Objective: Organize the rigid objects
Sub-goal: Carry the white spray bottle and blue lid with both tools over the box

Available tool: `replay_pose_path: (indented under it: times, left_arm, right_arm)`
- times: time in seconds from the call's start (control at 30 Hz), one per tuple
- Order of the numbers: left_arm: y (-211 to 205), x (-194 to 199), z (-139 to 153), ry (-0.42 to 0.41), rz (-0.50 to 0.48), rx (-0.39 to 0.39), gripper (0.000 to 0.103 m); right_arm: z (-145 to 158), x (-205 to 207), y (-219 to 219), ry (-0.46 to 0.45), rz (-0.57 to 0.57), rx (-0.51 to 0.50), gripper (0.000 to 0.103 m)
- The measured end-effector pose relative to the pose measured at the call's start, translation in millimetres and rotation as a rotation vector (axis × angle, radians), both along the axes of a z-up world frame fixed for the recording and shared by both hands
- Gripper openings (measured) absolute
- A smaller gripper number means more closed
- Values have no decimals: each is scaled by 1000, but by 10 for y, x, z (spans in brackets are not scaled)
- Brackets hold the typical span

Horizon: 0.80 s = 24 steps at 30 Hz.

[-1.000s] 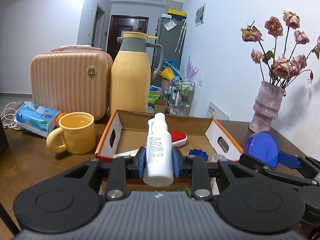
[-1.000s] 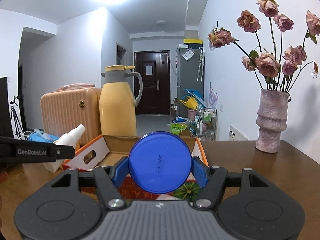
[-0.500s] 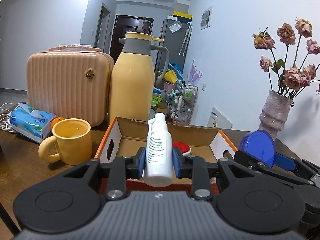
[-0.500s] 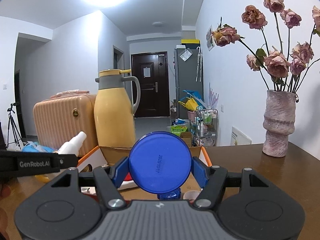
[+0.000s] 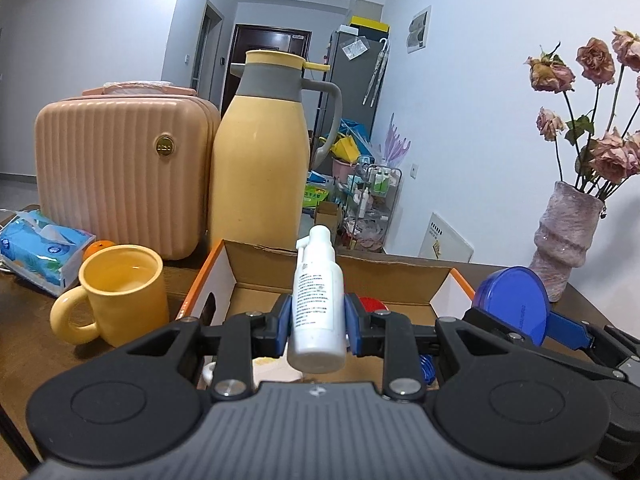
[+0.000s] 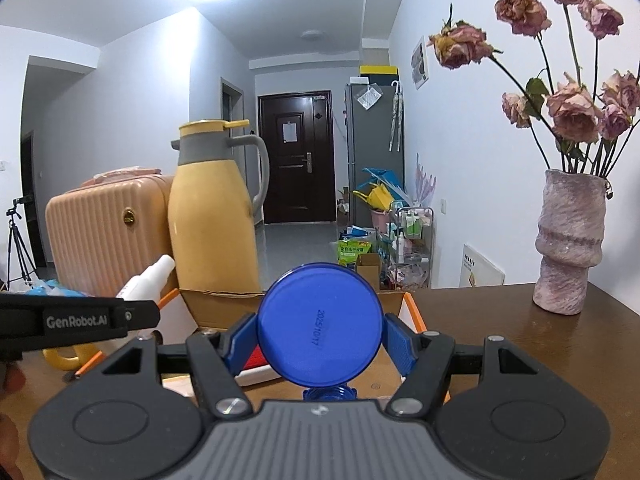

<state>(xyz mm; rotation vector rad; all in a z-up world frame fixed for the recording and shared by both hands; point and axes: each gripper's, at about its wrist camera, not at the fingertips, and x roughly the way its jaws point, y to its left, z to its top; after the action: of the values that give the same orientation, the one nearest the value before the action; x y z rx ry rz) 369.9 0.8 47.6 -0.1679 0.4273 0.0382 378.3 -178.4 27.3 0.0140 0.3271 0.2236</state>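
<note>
My left gripper (image 5: 316, 326) is shut on a white spray bottle (image 5: 318, 304), held upright over the near edge of an open cardboard box (image 5: 340, 276) with orange trim. My right gripper (image 6: 320, 338) is shut on a round blue lid-like container (image 6: 320, 328), held above the box's right part (image 6: 216, 304). The blue container also shows at the right of the left wrist view (image 5: 512, 304). The bottle shows at the left of the right wrist view (image 6: 150, 280). Inside the box lie a red item (image 5: 372, 304) and a blue cap (image 6: 330, 393).
A yellow mug (image 5: 120, 292), a tissue pack (image 5: 40, 250), an orange (image 5: 98, 246), a pink ribbed case (image 5: 120, 176) and a tall yellow jug (image 5: 264, 160) stand left and behind the box. A vase of dried roses (image 6: 568, 244) stands at the right on the brown table (image 6: 500, 320).
Both grippers have moved forward over the box, each still holding its object. The box and the things behind it look closer and sit lower in both views.
</note>
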Motion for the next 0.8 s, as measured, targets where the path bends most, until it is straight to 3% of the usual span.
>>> replay_pose_path:
  times: [0.8]
  left_arm:
    - [20,696,-250,63,19,46,28]
  right_arm:
    - [-237,728,38,105,-31,-54,66]
